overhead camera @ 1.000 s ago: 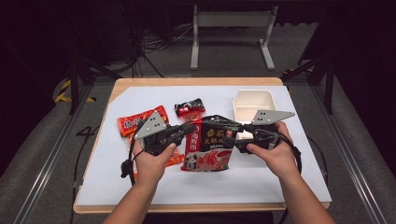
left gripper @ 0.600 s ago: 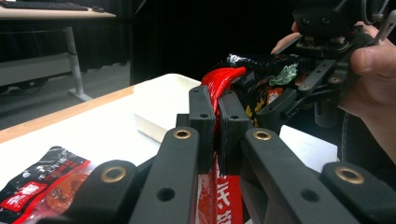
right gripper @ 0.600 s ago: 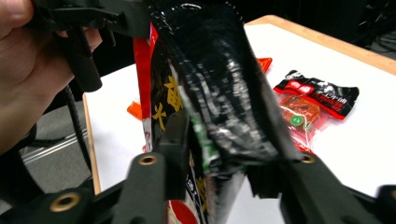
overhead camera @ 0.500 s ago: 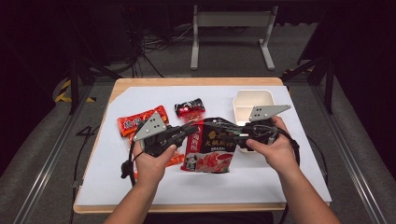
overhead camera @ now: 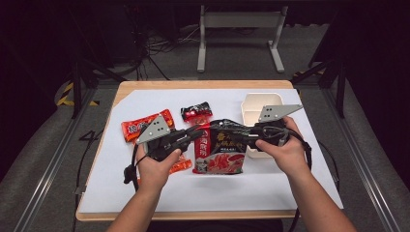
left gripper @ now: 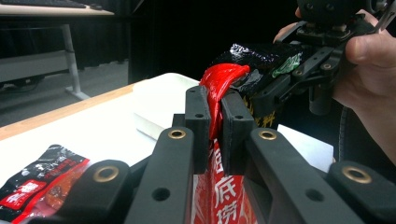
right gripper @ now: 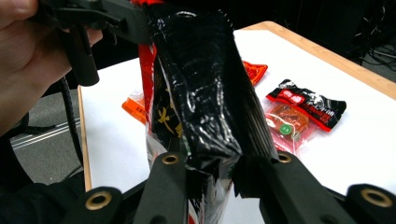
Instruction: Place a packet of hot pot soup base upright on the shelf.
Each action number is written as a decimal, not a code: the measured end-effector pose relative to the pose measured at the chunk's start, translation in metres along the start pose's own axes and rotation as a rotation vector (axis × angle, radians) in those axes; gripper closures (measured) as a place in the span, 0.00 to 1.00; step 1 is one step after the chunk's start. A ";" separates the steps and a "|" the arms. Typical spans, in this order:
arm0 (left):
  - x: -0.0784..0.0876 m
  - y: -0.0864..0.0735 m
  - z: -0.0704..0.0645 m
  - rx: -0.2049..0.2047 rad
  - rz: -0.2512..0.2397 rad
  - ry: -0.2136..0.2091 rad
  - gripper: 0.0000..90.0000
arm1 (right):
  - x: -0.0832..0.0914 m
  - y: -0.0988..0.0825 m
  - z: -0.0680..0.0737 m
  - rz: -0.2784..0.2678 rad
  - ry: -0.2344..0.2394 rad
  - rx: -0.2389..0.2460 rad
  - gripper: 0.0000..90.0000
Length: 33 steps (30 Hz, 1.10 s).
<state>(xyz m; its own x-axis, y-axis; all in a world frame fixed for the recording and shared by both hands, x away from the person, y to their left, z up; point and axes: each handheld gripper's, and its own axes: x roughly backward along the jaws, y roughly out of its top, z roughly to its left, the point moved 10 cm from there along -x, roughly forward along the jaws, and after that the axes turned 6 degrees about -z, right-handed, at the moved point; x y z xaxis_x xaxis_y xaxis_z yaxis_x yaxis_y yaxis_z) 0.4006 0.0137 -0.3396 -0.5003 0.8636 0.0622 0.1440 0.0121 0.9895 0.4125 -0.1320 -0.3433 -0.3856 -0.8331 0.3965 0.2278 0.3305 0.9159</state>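
A large red-and-black snack bag (overhead camera: 220, 154) lies in the middle of the table with its top edge lifted. My left gripper (overhead camera: 199, 131) is shut on the red left corner of that edge; in the left gripper view the pads (left gripper: 201, 116) pinch the crumpled red foil (left gripper: 224, 79). My right gripper (overhead camera: 244, 133) comes in from the right. Its jaws have just been closing, and the bag's black top edge (right gripper: 201, 84) stands between them, with the pads (right gripper: 177, 163) pressing on it. The two grippers face each other across the bag's top.
A white rectangular container (overhead camera: 251, 104) stands behind my right gripper. A small black-and-red packet (overhead camera: 196, 112) lies behind the bag, an orange-red packet (overhead camera: 140, 126) at the left, another orange one (overhead camera: 183, 164) by my left hand. A white sheet (overhead camera: 145, 193) covers the wooden table.
My right gripper has shifted slightly left and its jaws have closed onto the bag's black top edge. My left gripper has kept still, holding the red corner.
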 end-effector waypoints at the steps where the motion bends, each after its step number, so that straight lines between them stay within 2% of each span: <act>1: 0.000 0.000 0.000 -0.001 -0.003 0.001 0.92 | 0.000 0.002 0.000 -0.005 0.000 0.002 0.86; 4: 0.001 0.001 0.001 -0.001 -0.002 0.001 0.91 | 0.002 0.006 -0.001 -0.014 -0.002 0.006 0.87; 6: 0.002 0.001 0.001 0.019 0.000 -0.011 0.88 | 0.003 0.009 -0.002 -0.017 -0.005 0.008 0.87; 9: 0.002 0.000 0.002 0.023 0.002 -0.014 0.85 | 0.004 0.011 -0.002 -0.018 -0.001 0.007 0.88; 11: 0.002 0.001 0.003 0.019 0.002 -0.010 0.81 | 0.004 0.013 -0.003 -0.019 0.000 0.008 0.88; 15: 0.004 0.001 0.004 0.043 0.018 -0.020 0.69 | 0.007 0.017 -0.006 -0.025 -0.004 0.016 0.89; 21: 0.010 -0.001 0.013 0.037 0.047 0.015 0.56 | 0.013 0.022 -0.011 -0.029 -0.021 0.023 0.89; 33: 0.027 0.000 0.030 0.051 0.060 0.069 0.50 | 0.029 0.045 -0.027 -0.052 -0.059 0.063 0.89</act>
<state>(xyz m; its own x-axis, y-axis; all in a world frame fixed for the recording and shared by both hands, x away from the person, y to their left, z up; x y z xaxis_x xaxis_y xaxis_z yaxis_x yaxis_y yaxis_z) 0.4133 0.0519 -0.3423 -0.5469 0.8267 0.1321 0.2177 -0.0119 0.9759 0.4361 -0.1532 -0.2924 -0.4478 -0.8228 0.3500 0.1499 0.3168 0.9366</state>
